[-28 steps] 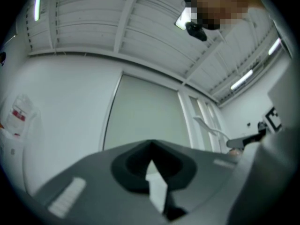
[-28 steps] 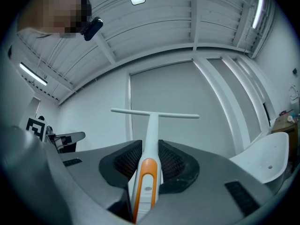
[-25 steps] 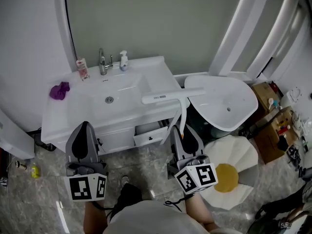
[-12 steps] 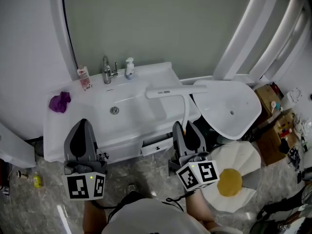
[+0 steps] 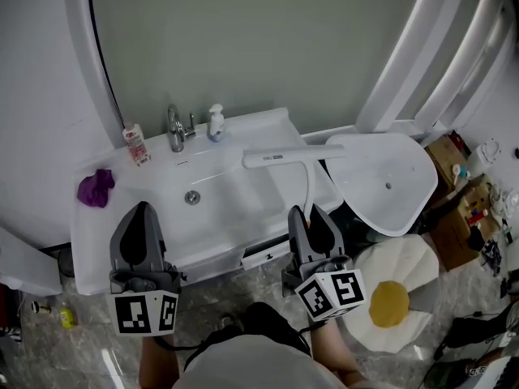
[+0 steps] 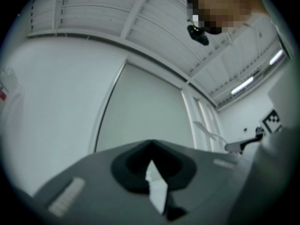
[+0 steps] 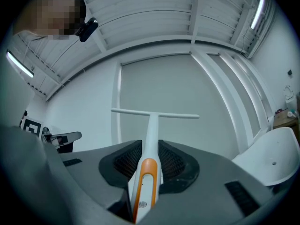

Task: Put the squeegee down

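The squeegee (image 5: pixel 292 156) is white with an orange inlay on its handle (image 7: pixel 149 175). My right gripper (image 5: pixel 306 211) is shut on that handle and holds it pointing away from me. Its long blade lies crosswise in the air over the right part of the white vanity top (image 5: pixel 268 132), beside the basin. In the right gripper view the blade (image 7: pixel 154 115) shows as a T ahead of the jaws (image 7: pixel 149 161). My left gripper (image 5: pixel 143 209) hovers at the vanity's front edge before the basin, shut and holding nothing; in its own view the left gripper (image 6: pixel 152 165) faces the pale wall.
On the vanity stand a chrome tap (image 5: pixel 174 126), a soap bottle (image 5: pixel 215 122), a red-and-white tube (image 5: pixel 135 144) and a purple cloth (image 5: pixel 96 187). A drawer (image 5: pixel 263 254) below is ajar. A white tub-like shell (image 5: pixel 389 181), a flower-shaped mat (image 5: pixel 389 302) and boxes (image 5: pixel 454 217) are at the right.
Both grippers have moved forward toward the vanity. The squeegee's blade has gone from the counter's right edge to over the counter beside the basin. The grip is unchanged.
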### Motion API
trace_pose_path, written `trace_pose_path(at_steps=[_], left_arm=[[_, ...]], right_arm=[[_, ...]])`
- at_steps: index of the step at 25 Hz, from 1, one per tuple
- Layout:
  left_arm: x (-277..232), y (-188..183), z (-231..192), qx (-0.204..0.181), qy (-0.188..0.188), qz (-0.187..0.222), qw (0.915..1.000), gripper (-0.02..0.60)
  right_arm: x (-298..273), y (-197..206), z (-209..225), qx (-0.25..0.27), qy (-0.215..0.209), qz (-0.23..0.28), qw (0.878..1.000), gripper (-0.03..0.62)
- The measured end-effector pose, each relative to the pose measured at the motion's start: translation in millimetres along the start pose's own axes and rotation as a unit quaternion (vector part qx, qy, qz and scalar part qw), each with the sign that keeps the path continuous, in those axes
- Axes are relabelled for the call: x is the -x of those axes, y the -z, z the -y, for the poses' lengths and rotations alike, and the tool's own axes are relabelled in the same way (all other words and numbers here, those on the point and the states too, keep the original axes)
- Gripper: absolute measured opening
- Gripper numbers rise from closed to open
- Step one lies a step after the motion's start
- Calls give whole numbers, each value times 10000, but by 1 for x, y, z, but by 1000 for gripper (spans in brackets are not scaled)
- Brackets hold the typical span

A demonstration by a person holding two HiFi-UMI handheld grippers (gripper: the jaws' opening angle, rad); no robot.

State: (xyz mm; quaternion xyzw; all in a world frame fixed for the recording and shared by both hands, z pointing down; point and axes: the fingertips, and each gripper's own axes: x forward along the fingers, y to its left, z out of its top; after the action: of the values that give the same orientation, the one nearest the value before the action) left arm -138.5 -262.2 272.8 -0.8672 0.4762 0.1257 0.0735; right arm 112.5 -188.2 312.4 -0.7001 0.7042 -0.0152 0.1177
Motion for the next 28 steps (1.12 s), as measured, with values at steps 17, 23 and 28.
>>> trace_pose_path(at_steps=[17, 23, 28], left_arm=[[-124, 40, -9, -115, -476, -90, 9988, 5], [-152, 57, -3, -134, -683, -198, 9974, 5], [-167, 69, 1, -142, -849, -283, 9959, 5]], right_arm=[[-144, 44, 94, -6, -170, -662, 9977, 109], [-186, 76, 129, -2, -236, -1164, 9929, 109], [-210, 106, 153, -67, -275, -1563, 9873, 109]])
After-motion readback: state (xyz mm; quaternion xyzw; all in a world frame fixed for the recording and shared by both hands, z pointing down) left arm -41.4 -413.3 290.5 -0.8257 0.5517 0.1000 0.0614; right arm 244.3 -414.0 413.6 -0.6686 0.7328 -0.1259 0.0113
